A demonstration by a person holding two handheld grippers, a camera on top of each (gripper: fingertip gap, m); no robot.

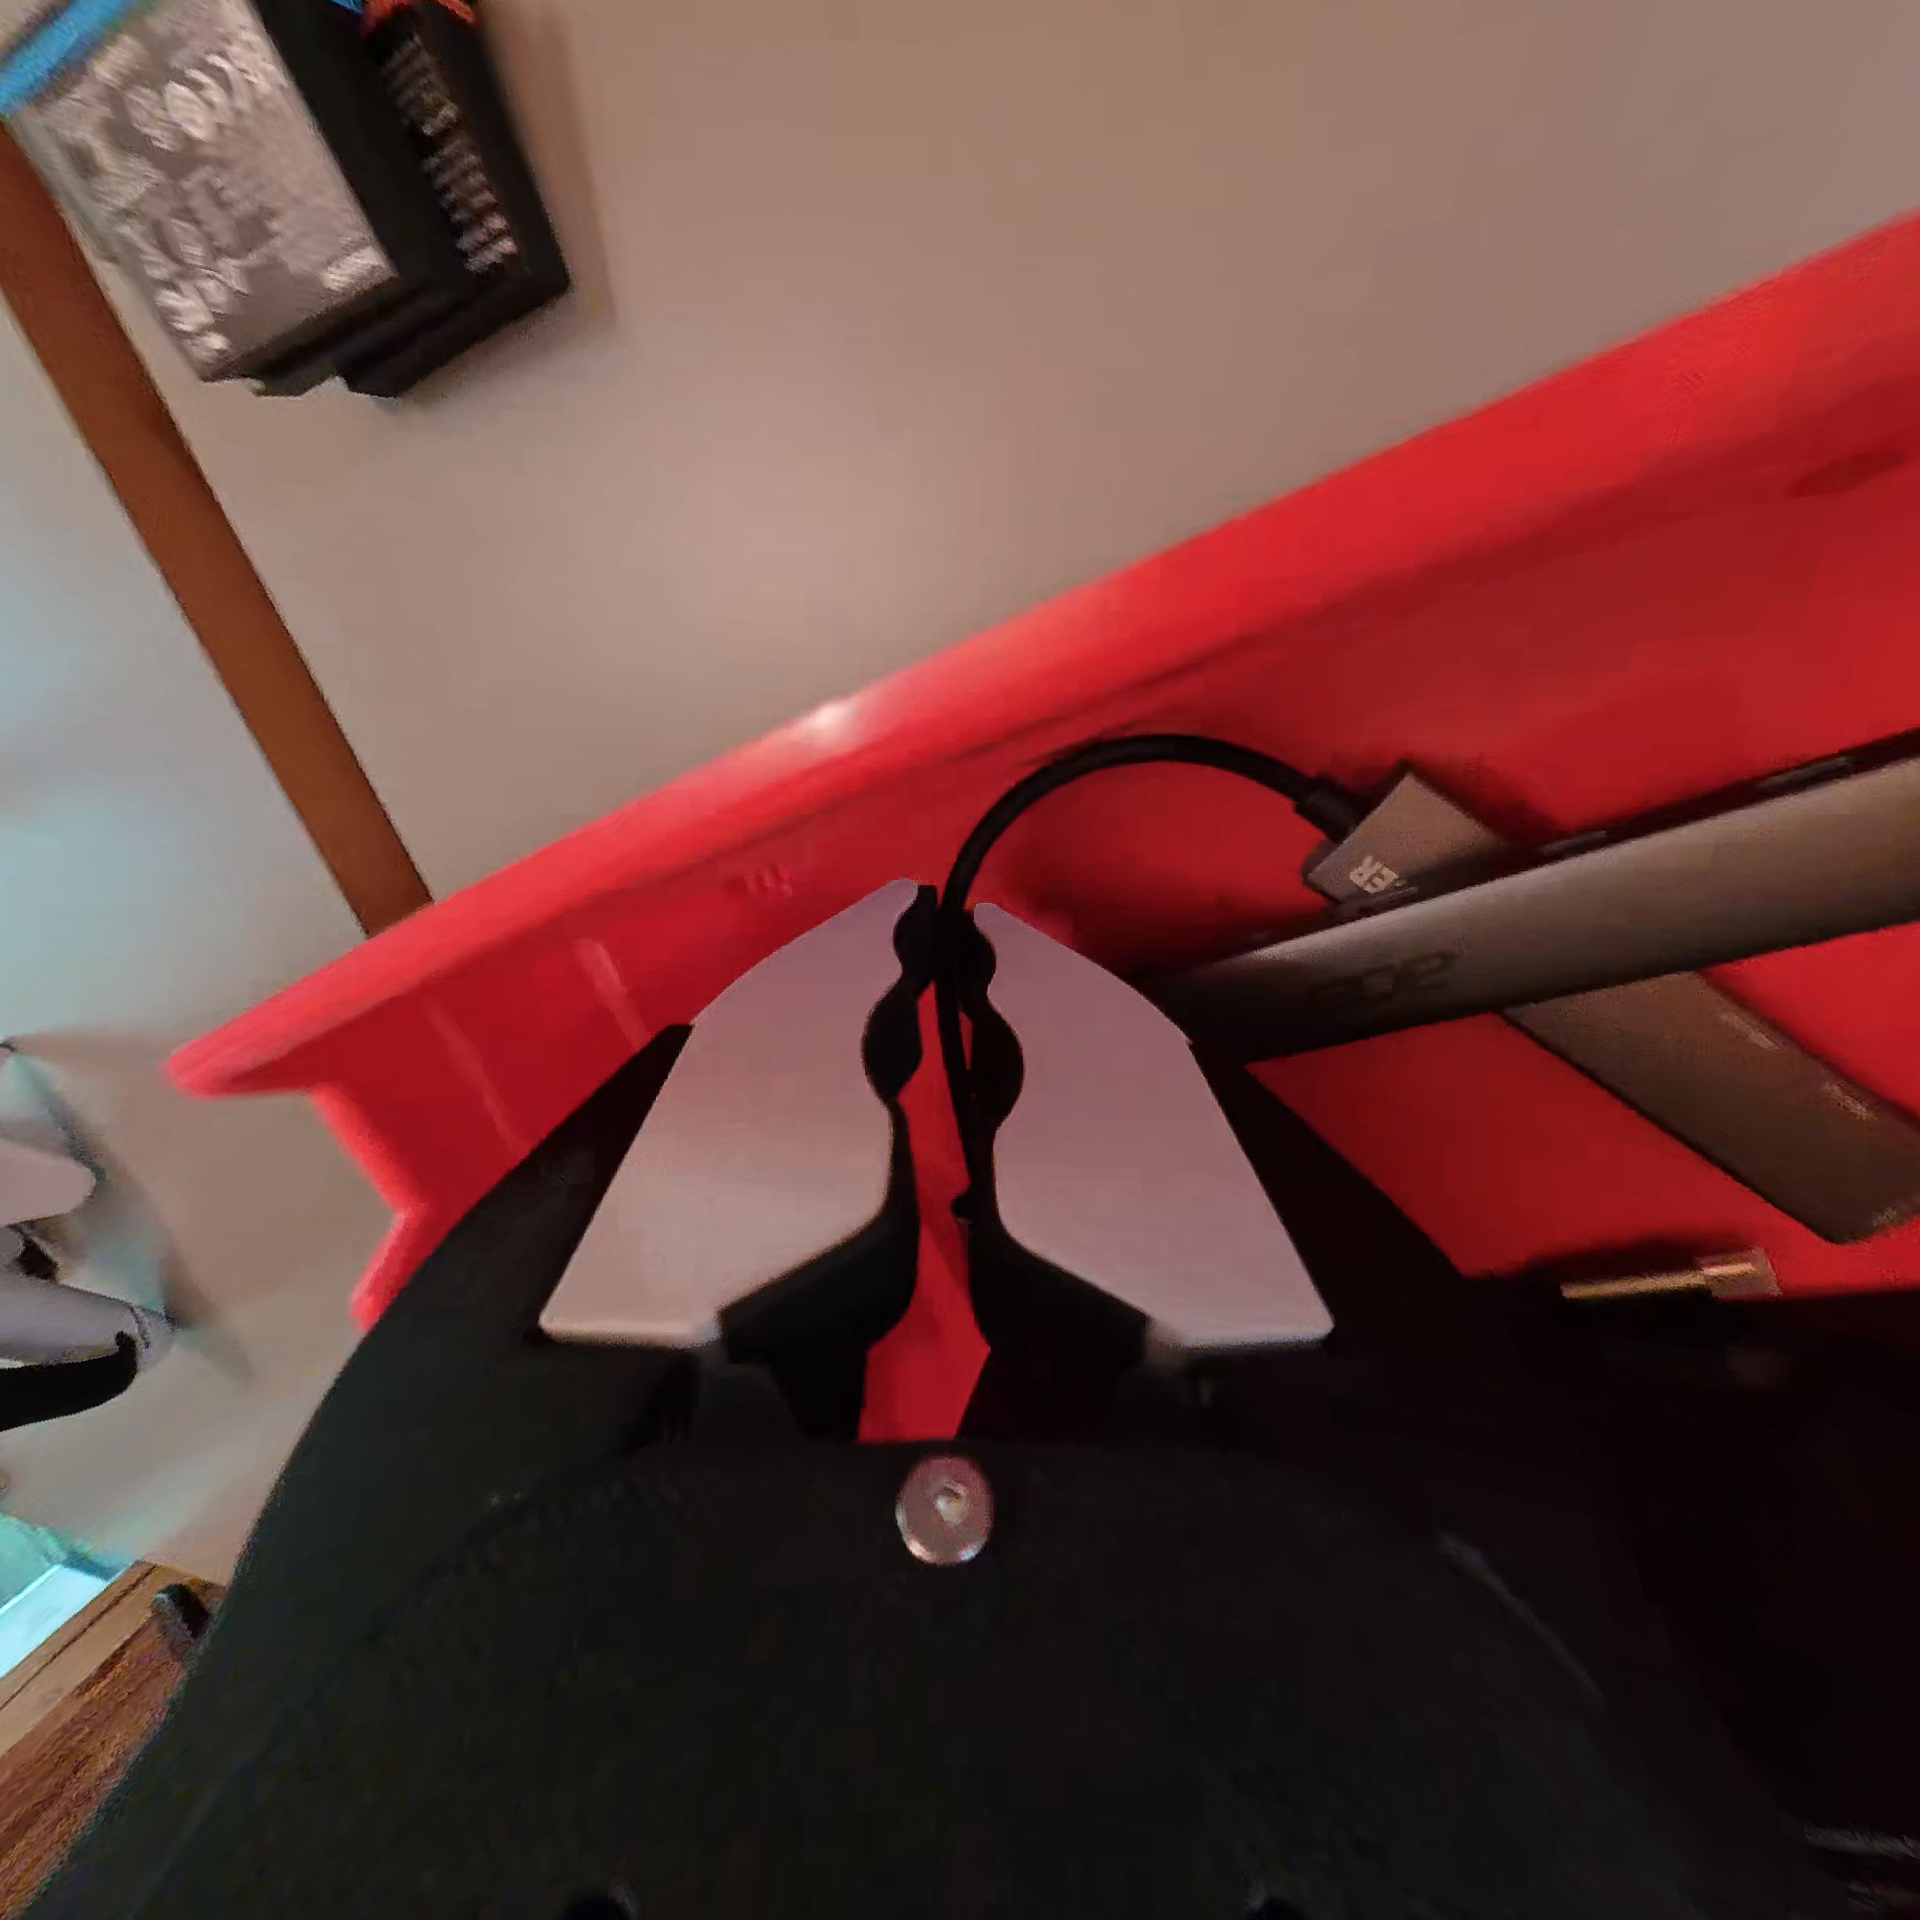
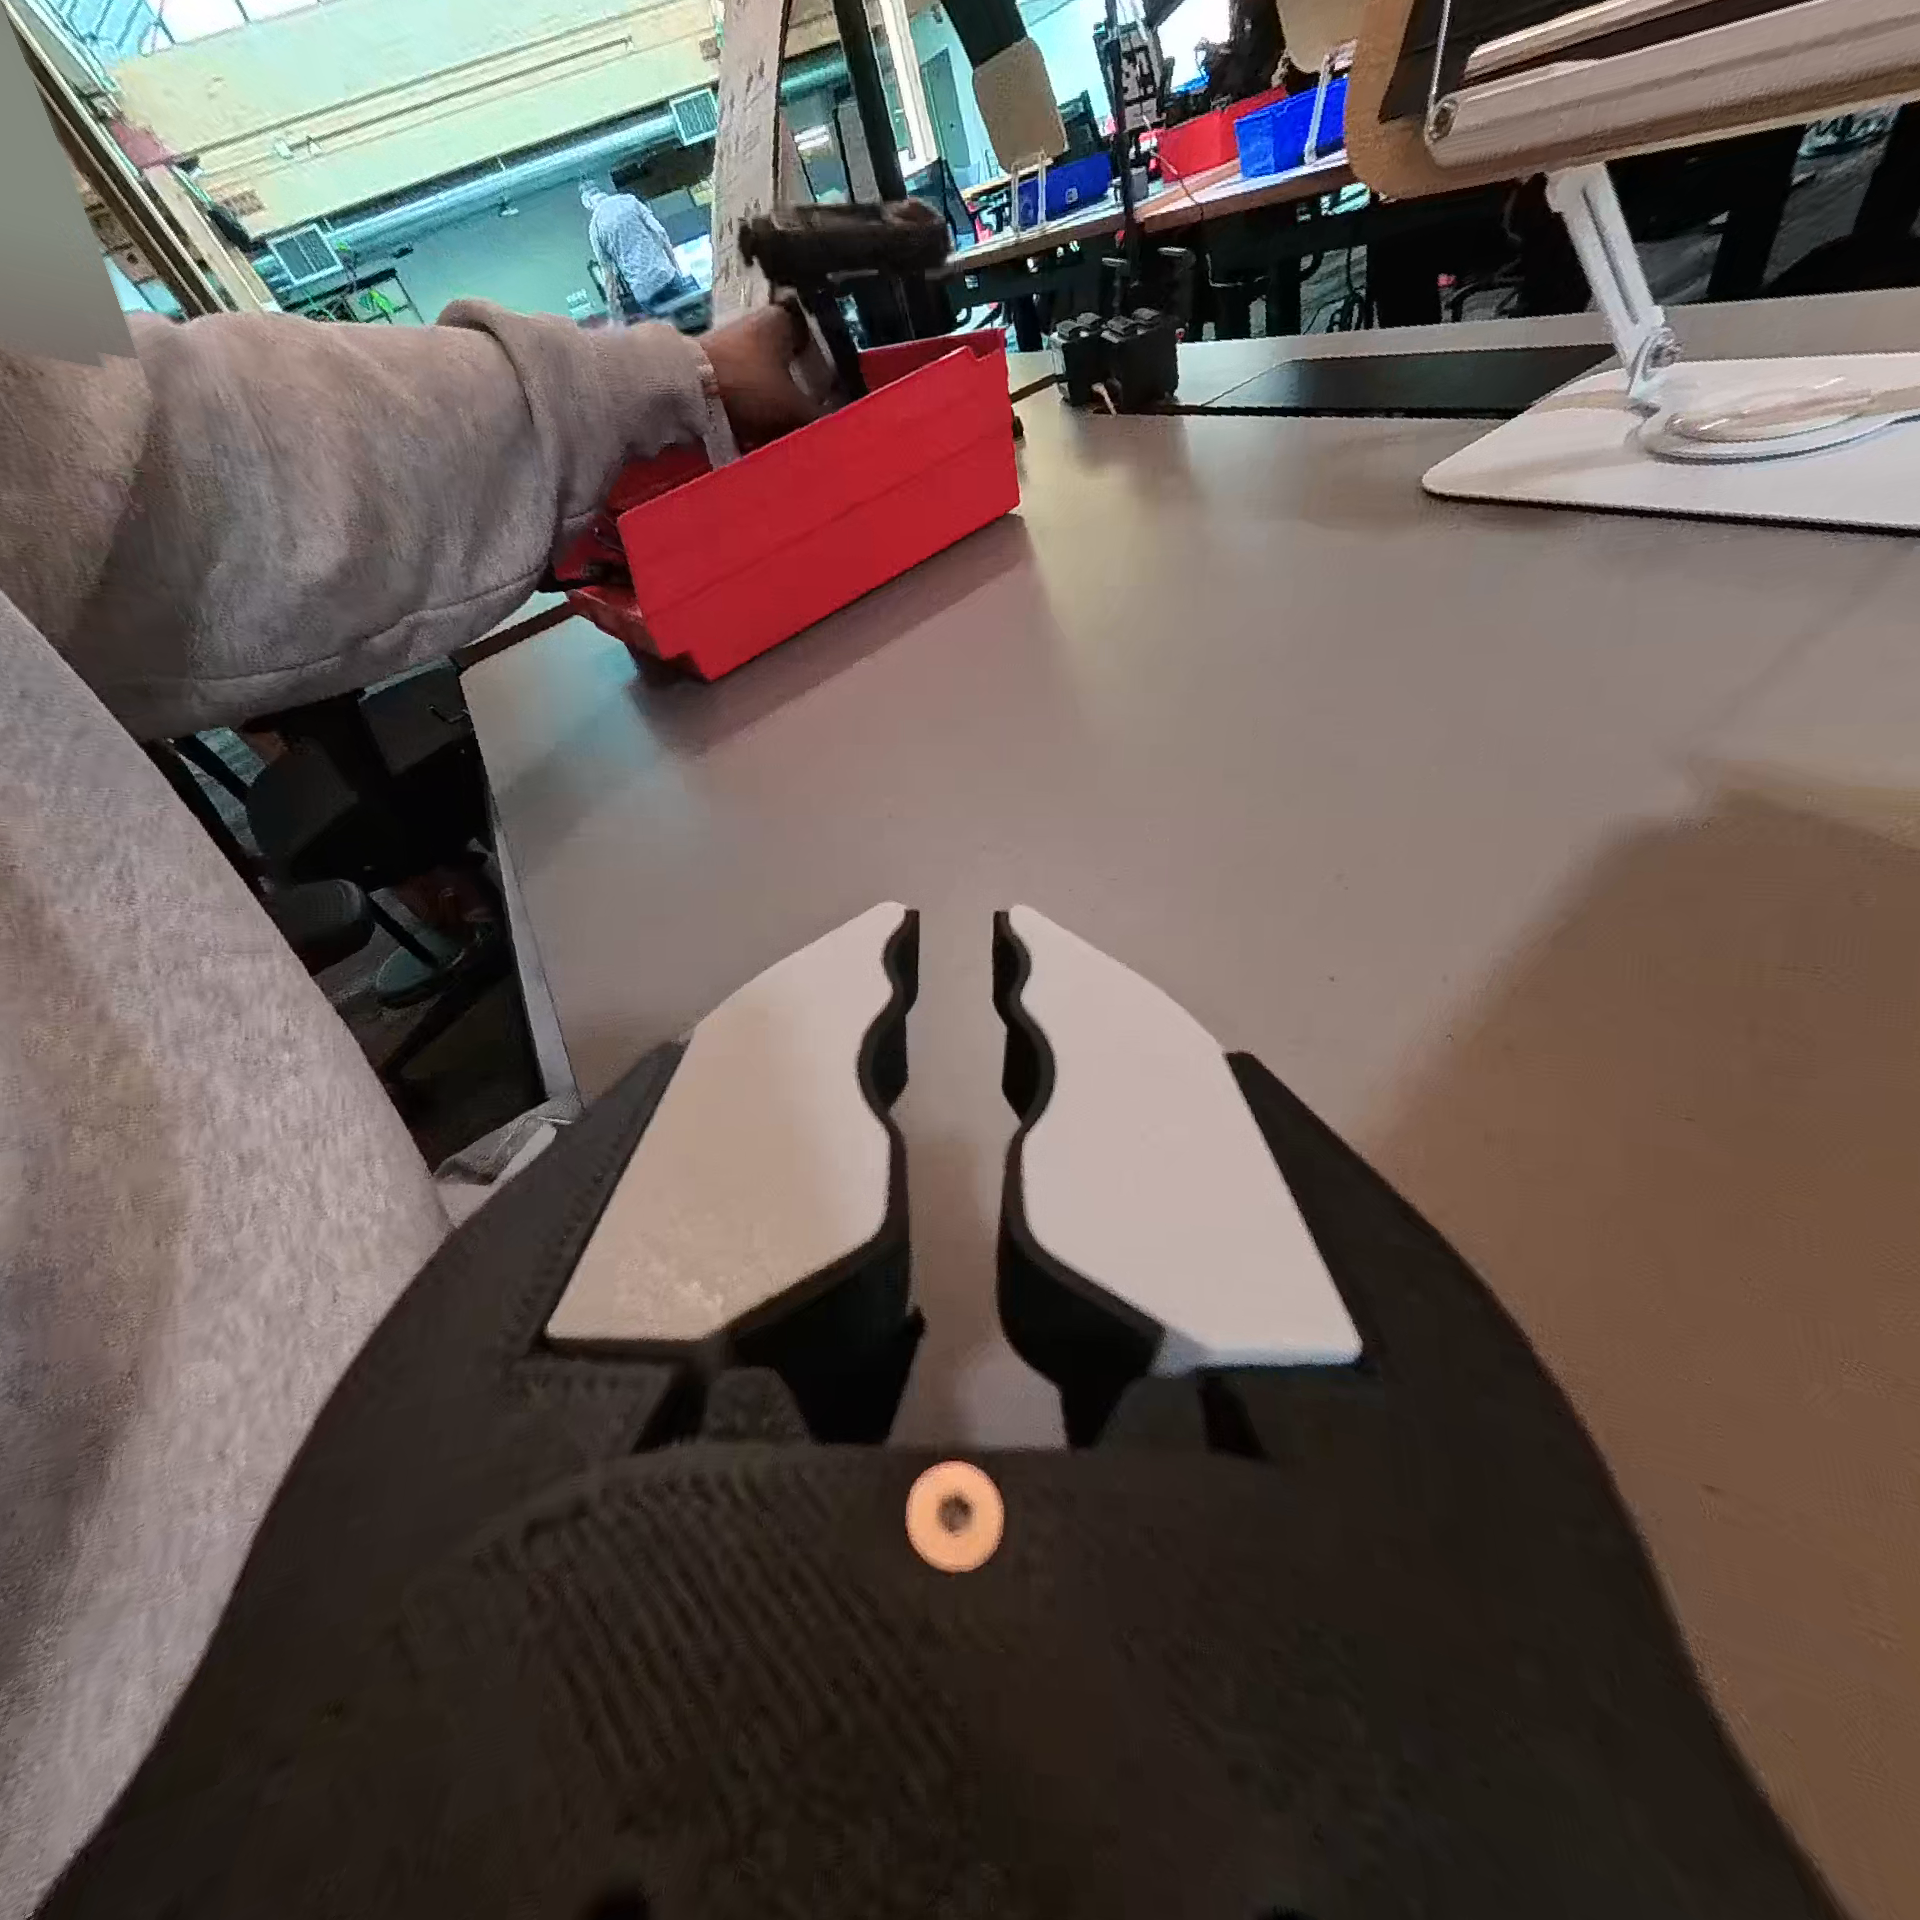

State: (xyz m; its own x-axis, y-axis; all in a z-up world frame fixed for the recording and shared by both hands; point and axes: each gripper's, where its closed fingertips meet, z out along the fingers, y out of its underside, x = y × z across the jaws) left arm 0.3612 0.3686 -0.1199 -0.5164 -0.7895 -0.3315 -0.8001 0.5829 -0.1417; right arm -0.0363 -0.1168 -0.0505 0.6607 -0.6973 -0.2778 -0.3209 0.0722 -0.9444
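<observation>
In the left wrist view my left gripper [image 1: 945, 925] is shut on a thin black cable [image 1: 1049, 774]. The cable arcs up from between the pads to a small grey hub [image 1: 1392, 836] lying inside a red bin [image 1: 831, 790]. More grey slim devices [image 1: 1558, 935] lie beside the hub in the bin. In the right wrist view my right gripper [image 2: 956, 925] is open a little and empty, low over the grey table [image 2: 1247, 727]. Far off to the left, the red bin [image 2: 821, 530] stands on the table, with a grey-sleeved arm [image 2: 364, 468] reaching the other gripper [image 2: 842, 249] into it.
A white monitor stand base [image 2: 1662, 457] sits at the right back of the table. Black small items [image 2: 1117, 353] stand behind the bin. A black box [image 1: 301, 177] lies on the table beyond the bin. A brass-tipped part [image 1: 1683, 1278] lies in the bin. The table edge [image 2: 520, 935] is at left. Left tips to right tips: about 65 cm.
</observation>
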